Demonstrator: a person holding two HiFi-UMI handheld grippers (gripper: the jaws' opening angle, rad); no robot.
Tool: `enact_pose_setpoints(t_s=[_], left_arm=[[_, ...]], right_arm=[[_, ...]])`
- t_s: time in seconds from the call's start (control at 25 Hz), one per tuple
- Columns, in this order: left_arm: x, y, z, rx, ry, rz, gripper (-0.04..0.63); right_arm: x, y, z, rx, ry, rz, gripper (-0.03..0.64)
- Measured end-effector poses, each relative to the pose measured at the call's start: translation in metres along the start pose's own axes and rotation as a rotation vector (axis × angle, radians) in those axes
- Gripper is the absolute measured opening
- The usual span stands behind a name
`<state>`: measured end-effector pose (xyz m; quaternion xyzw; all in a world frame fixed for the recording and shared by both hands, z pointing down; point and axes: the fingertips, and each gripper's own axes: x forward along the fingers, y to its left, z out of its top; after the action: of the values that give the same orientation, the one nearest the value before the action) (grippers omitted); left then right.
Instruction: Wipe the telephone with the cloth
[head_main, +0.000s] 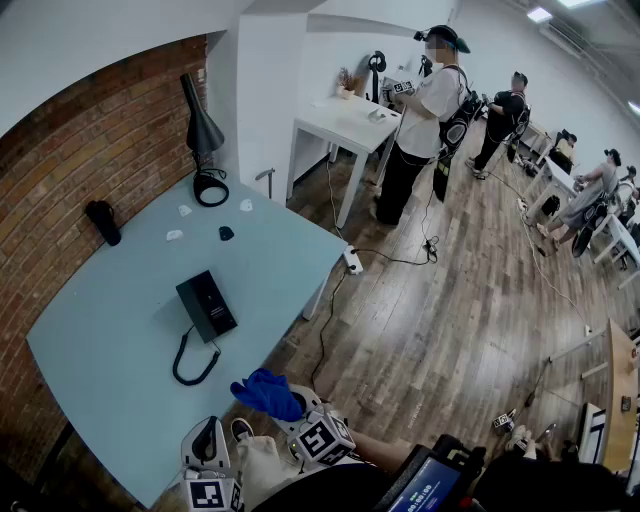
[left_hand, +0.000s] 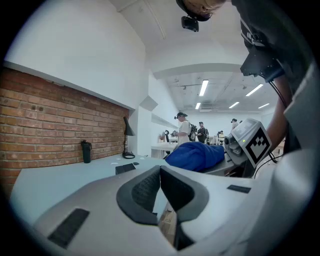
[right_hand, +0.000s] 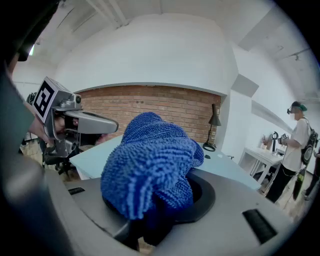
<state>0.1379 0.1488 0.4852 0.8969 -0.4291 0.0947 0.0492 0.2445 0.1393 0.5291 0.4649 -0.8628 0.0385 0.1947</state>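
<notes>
A black telephone lies on the light blue table, its coiled cord trailing toward the near edge. In the left gripper view the telephone shows far off. My right gripper is shut on a bunched blue cloth, held at the table's near edge, short of the phone. The cloth fills the right gripper view between the jaws of my right gripper. My left gripper hangs low beside it; its jaws are shut with nothing between them.
A black desk lamp and a black bottle stand by the brick wall. Small white and dark items lie on the table's far part. A white table and several people stand farther off. A cable runs over the wooden floor.
</notes>
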Motion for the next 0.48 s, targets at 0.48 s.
enact_pose_setpoints(t_s=[0.48], left_arm=[[0.053, 0.092, 0.030, 0.001, 0.007, -0.203, 0.015]], right_arm=[[0.110, 0.013, 0.052, -0.036, 0.165, 0.067, 0.196]])
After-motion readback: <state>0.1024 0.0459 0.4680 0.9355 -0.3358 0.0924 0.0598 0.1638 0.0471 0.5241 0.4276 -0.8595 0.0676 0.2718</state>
